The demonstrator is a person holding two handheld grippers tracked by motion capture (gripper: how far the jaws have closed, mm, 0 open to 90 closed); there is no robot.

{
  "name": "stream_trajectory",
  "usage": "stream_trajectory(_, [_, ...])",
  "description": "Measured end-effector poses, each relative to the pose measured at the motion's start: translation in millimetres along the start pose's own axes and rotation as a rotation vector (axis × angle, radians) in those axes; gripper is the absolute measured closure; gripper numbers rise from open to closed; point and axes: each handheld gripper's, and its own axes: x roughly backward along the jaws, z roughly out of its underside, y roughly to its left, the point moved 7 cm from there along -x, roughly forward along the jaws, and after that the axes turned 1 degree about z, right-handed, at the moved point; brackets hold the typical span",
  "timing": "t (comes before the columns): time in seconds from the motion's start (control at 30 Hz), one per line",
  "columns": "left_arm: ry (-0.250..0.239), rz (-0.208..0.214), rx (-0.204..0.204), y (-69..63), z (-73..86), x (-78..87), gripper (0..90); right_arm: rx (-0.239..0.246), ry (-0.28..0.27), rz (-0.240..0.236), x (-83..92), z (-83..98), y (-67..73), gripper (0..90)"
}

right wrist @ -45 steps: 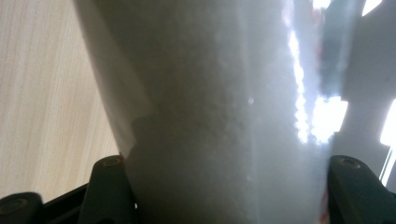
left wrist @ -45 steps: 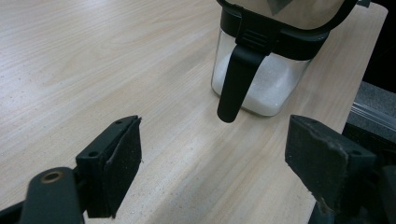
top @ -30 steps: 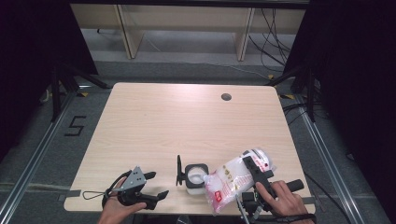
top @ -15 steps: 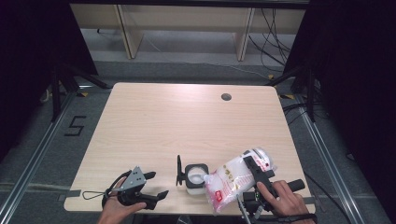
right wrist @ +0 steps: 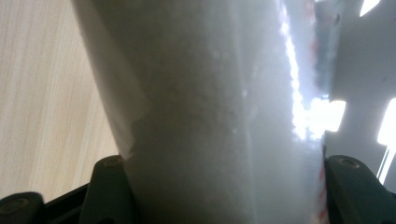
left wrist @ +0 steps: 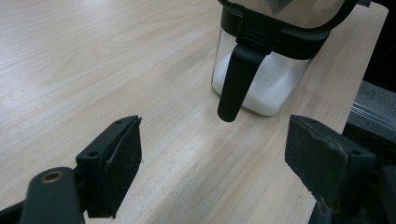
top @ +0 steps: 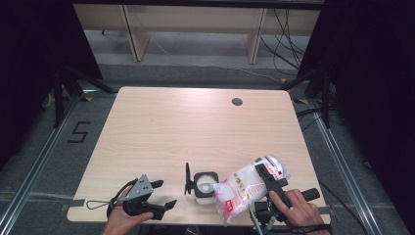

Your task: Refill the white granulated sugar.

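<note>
The bag (top: 243, 188) is a clear plastic pouch packed with white granules, printed in red near its lower end. It lies tilted over the table's near edge, its lower end just beside the container — whether they touch cannot be told. In the right gripper view it fills the space between the two jaws, its film glossy and creased.

The container (top: 205, 184) is a small square clear jar with a black rim and a black lid standing open at its side. White granules fill its lower part — it stands upright.

High view overlooks the table (top: 161, 132); left gripper view skims it closely.
</note>
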Motion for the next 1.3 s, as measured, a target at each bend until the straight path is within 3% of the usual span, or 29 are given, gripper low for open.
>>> stream_trajectory(0.03, [-0.001,0.001,0.001,-0.3,-0.3,0.1,18.1,-0.046,0.011,0.006,0.4,0.9,2.5,43.4])
stream_trajectory(0.07, [-0.004,-0.003,0.004,-1.0,-0.6,0.0,18.1,0.010,-0.013,0.014,-1.0,-0.9,-0.7,43.4])
stream_trajectory(0.13, [0.000,-0.005,-0.001,-0.9,-0.1,0.2,18.1,0.058,-0.030,0.012,-1.8,-2.6,-3.7,43.4])
stream_trajectory(0.17, [-0.006,-0.005,0.008,-1.2,-0.5,-0.2,18.2,0.002,-0.004,0.004,-0.6,-0.6,0.1,43.4])
stream_trajectory(0.23, [-0.002,-0.005,-0.001,-0.6,-0.6,0.5,18.1,0.029,-0.011,0.000,-1.4,-0.7,-1.8,43.4])
stream_trajectory(0.27, [-0.003,-0.004,0.001,-1.0,-0.6,0.4,18.2,-0.018,0.015,-0.015,0.9,1.9,1.8,43.4])
stream_trajectory(0.3, [-0.001,-0.004,-0.002,-1.0,-0.3,0.5,18.1,-0.029,-0.001,-0.003,-0.2,2.0,1.3,43.4])
stream_trajectory(0.33, [-0.002,-0.004,-0.001,-0.8,-0.3,0.4,18.1,0.012,-0.010,-0.004,-1.0,1.6,-3.9,43.5])
stream_trajectory(0.4, [-0.001,-0.004,-0.001,-0.9,-0.6,0.2,18.2,-0.023,0.005,-0.005,-0.9,4.7,-2.4,43.5])
stream_trajectory(0.43, [0.004,-0.005,-0.016,0.1,-0.4,0.2,18.1,-0.002,0.009,-0.006,-0.5,5.3,-3.0,43.5])
stream_trajectory(0.47, [0.002,-0.002,-0.022,-0.3,-0.5,-0.1,18.1,-0.029,0.019,-0.010,0.4,6.5,0.0,43.5])
stream_trajectory(0.5, [-0.006,-0.003,-0.004,-1.1,-0.6,-1.0,18.1,0.014,0.007,-0.001,-0.5,5.6,-4.0,43.5])
stream_trajectory(0.53, [-0.006,-0.003,-0.011,-0.6,-0.7,-0.8,18.1,0.021,0.001,0.001,-1.3,5.3,-4.7,43.5])
stream_trajectory(0.63, [0.000,0.001,-0.029,0.4,-1.0,0.2,18.1,0.016,0.014,-0.014,0.4,5.8,-2.9,43.5])
stream_trajectory(0.67, [0.000,-0.002,-0.029,0.5,-0.7,0.2,18.1,-0.023,0.016,-0.013,0.5,6.6,-0.6,43.6])
stream_trajectory(0.7, [-0.004,-0.003,-0.022,0.3,-0.8,-0.2,18.1,-0.027,0.020,-0.007,0.6,6.7,-1.1,43.5])
stream_trajectory(0.77, [0.001,0.001,-0.029,0.4,-1.0,0.2,18.1,0.007,0.012,-0.002,-0.6,5.3,-3.9,43.6])
stream_trajectory(0.8, [0.002,0.002,-0.032,0.5,-0.9,0.0,18.1,-0.003,0.000,0.008,-1.5,4.0,-2.4,43.6])
stream_trajectory(0.83, [0.000,-0.004,-0.015,-0.1,-0.6,-0.5,18.1,0.030,0.015,-0.010,0.2,3.8,-3.1,43.5])
stream_trajectory(0.9, [0.004,0.001,-0.031,1.3,-0.7,-0.6,18.1,-0.024,0.001,-0.012,-0.1,2.8,1.2,43.6])
stream_trajectory(0.93, [-0.008,-0.003,-0.002,-0.5,-1.0,-1.3,18.1,-0.020,-0.015,0.003,-1.1,1.4,0.3,43.6])
stream_trajectory(1.0, [-0.006,0.000,-0.020,0.1,-1.1,-0.6,18.1,0.040,-0.022,0.010,-1.3,0.2,-3.7,43.6])
stream_trajectory(1.03, [-0.007,0.000,-0.026,0.9,-1.2,-0.6,18.2,0.034,-0.015,0.009,-1.1,1.4,-3.5,43.6])
stream_trajectory(1.07, [-0.007,-0.004,0.003,-0.1,-0.4,-0.7,18.1,-0.012,0.013,-0.010,0.5,4.2,-0.1,43.6])
stream_trajectory(1.13, [-0.007,0.001,0.003,-0.6,-0.8,-0.7,18.1,0.038,0.001,-0.001,-0.2,3.3,-4.6,43.6])
stream_trajectory(1.17, [-0.013,0.002,0.007,-1.2,-1.1,-1.2,18.1,-0.027,0.021,-0.002,2.1,4.6,0.5,43.6])
stream_trajectory(1.23, [0.000,0.000,-0.001,-0.3,0.1,-0.5,18.1,0.032,-0.017,0.000,0.7,1.7,-4.4,43.6])
stream_trajectory(1.27, [-0.006,-0.002,0.004,-0.5,-0.3,-0.7,18.1,-0.031,0.001,-0.001,1.8,2.9,-1.4,43.6])
stream_trajectory(1.3, [-0.012,-0.001,0.008,-1.0,-1.1,-0.7,18.1,-0.022,0.001,0.002,1.8,3.2,-2.3,43.6])
